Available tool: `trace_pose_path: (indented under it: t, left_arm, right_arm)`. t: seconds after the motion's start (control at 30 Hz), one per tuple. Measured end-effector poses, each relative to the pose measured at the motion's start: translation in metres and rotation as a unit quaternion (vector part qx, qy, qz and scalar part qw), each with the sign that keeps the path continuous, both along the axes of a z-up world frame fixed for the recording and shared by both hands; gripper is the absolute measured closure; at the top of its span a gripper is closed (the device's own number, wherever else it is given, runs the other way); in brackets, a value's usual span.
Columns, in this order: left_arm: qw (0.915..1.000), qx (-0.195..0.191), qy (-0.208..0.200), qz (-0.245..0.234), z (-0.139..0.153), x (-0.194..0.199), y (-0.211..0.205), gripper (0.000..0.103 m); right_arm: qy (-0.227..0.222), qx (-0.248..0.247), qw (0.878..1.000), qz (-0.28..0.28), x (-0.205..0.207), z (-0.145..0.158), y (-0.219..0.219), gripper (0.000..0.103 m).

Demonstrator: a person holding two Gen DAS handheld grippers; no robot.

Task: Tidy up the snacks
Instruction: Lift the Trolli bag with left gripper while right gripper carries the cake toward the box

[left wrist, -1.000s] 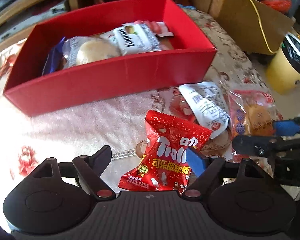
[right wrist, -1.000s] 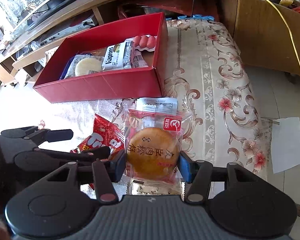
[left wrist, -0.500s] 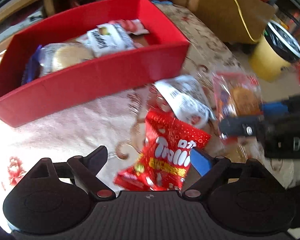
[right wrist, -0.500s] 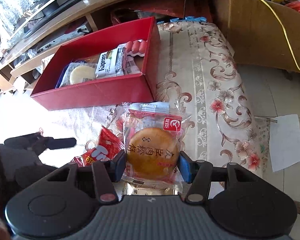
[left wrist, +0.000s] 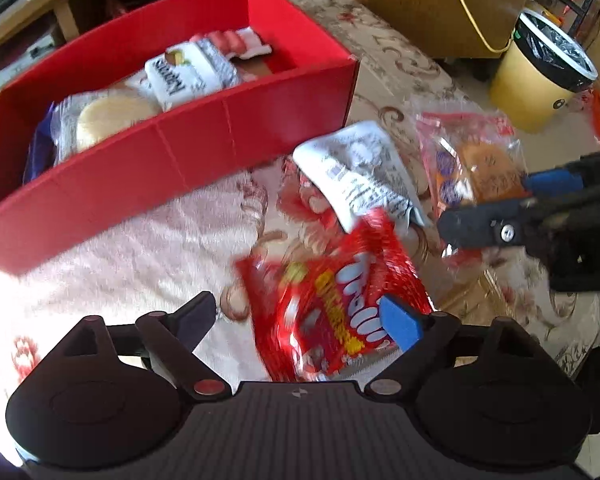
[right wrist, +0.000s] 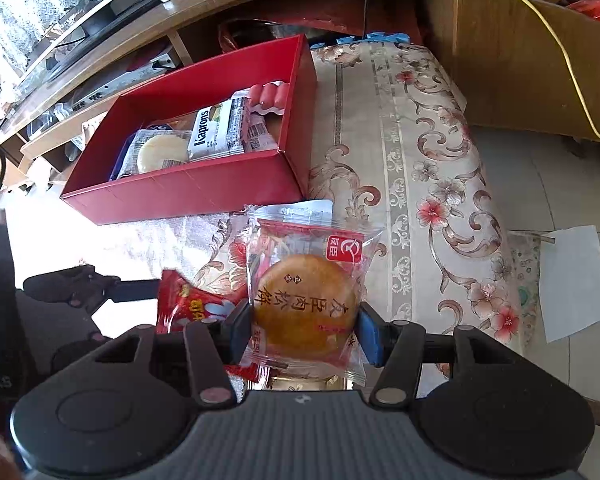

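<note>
Right wrist: fingers clamp pastry packet | left fingers spread; candy bag blurred

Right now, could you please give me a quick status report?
Right tool shut on pastry packet. Left tool open around Trolli bag. Red box unobstructed.

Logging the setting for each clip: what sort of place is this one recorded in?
Most likely a home living room. A floral tablecloth covers the low table holding the red box of snacks, a wooden TV-stand-like shelf with cables stands behind, and a lined yellow bin sits on tiled floor.
</note>
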State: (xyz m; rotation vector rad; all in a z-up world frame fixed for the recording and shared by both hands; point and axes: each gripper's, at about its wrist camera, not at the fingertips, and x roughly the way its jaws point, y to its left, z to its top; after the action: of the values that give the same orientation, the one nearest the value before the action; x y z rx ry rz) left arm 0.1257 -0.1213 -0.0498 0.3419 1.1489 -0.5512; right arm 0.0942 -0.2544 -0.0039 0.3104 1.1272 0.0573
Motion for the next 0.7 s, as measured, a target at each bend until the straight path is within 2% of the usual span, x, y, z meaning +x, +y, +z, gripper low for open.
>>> trace_pose_path:
  t: [0.2, 0.3, 0.4, 0.5, 0.6, 0.7]
  left_arm:
    - [1.0, 0.003, 0.003, -0.003, 0.0, -0.009, 0.008, 0.008]
    - [0.9999, 0.0, 0.008, 0.015, 0.0, -0.006, 0.014, 0.008]
    - [0.9991, 0.0, 0.005, 0.043, 0.003, -0.002, 0.024, 0.008]
    - [0.9955, -0.006, 0.005, 0.094, 0.006, 0.008, 0.039, 0.008]
    - [0.989, -0.028, 0.024, 0.144, 0.008, 0.016, 0.057, 0.01]
    - [0.9863, -0.056, 0.037, 0.151, 0.012, 0.016, 0.058, 0.01]
  right_arm:
    - [-0.003, 0.005, 1.0, 0.004, -0.001, 0.002, 0.0, 0.05]
    - [-0.006, 0.007, 1.0, 0.007, -0.001, 0.004, 0.002, 0.05]
    - [-0.006, 0.009, 1.0, 0.011, -0.002, 0.004, 0.003, 0.05]
    - [-0.007, 0.01, 1.0, 0.014, -0.002, 0.005, 0.004, 0.05]
    - [-0.01, 0.011, 1.0, 0.015, -0.002, 0.006, 0.004, 0.05]
    - [-0.015, 0.012, 1.0, 0.011, -0.002, 0.008, 0.003, 0.05]
